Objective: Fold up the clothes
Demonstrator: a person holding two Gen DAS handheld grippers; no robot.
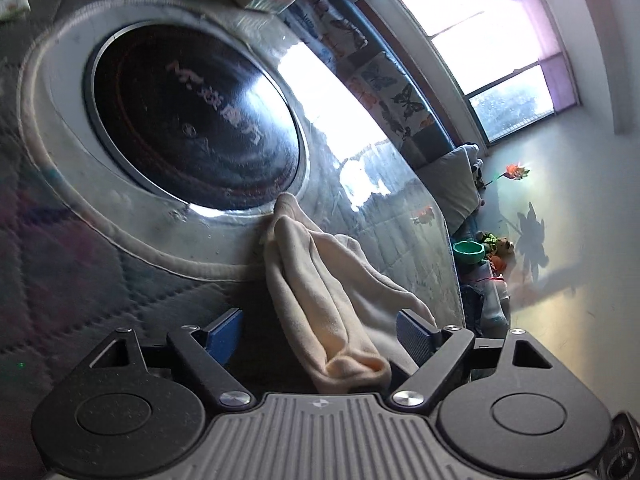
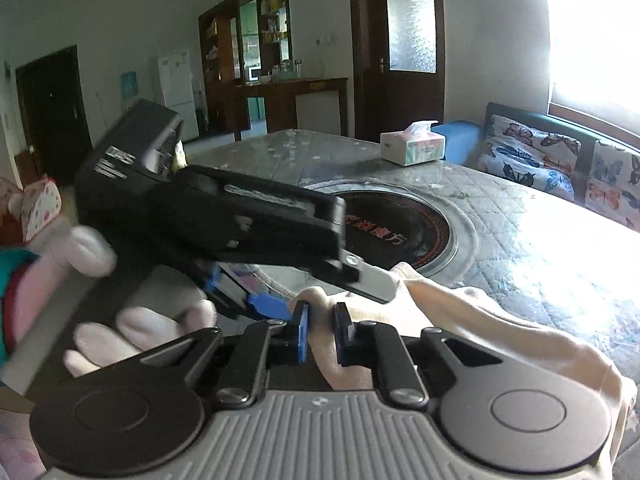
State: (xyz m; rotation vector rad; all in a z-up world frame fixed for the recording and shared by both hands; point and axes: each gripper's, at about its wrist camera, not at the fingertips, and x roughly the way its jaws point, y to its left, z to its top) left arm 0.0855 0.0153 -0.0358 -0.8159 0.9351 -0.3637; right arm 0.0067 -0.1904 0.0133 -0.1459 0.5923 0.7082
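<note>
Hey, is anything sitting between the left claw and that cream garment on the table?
Nothing visible. The cream garment already lies between the open fingers of the left claw, not pressed by them. The right claw is shut on a bunched fold of it, beside the left one.

Blurred: left gripper (image 2: 276,300) and gloved hand (image 2: 132,332) in the right view. Cloth (image 1: 320,300) lower end hidden behind gripper body. Lettering on dark disc (image 1: 192,120) smeared, unreadable.
</note>
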